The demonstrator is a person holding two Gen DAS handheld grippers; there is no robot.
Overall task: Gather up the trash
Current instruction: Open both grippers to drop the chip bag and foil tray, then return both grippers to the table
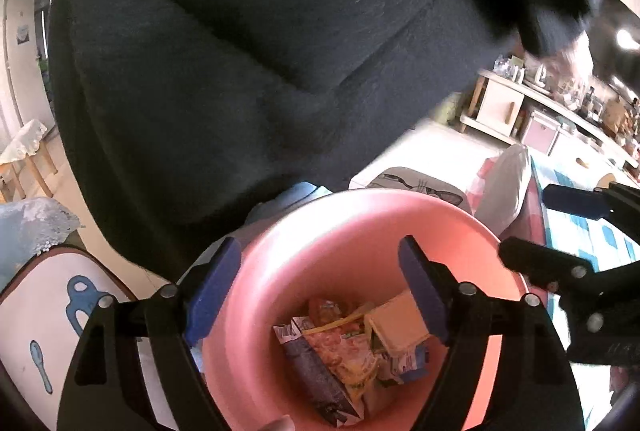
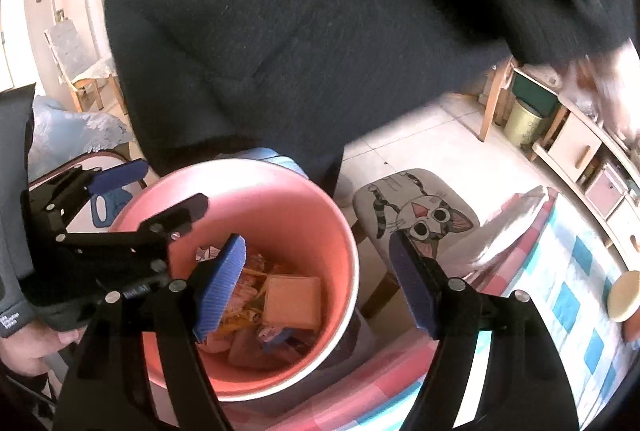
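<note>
A pink bin (image 1: 340,231) holds several wrappers (image 1: 340,351) and a pale yellow box (image 1: 400,327) at its bottom. My left gripper (image 1: 320,291) is open and empty right above the bin's mouth. In the right wrist view the same pink bin (image 2: 312,207) shows the yellow box (image 2: 294,301) and wrappers (image 2: 244,311) inside. My right gripper (image 2: 320,287) is open and empty over the bin's right rim. The left gripper (image 2: 152,199) shows at the left there, and the right gripper (image 1: 532,227) shows at the right edge of the left wrist view.
A person in a dark sweater (image 1: 260,51) stands close behind the bin. A stool with a cat print (image 2: 416,211) stands to the right of the bin. A table with a checked cloth (image 2: 568,291) carries a round beige lid (image 2: 624,295). A cabinet (image 2: 572,147) lines the far right.
</note>
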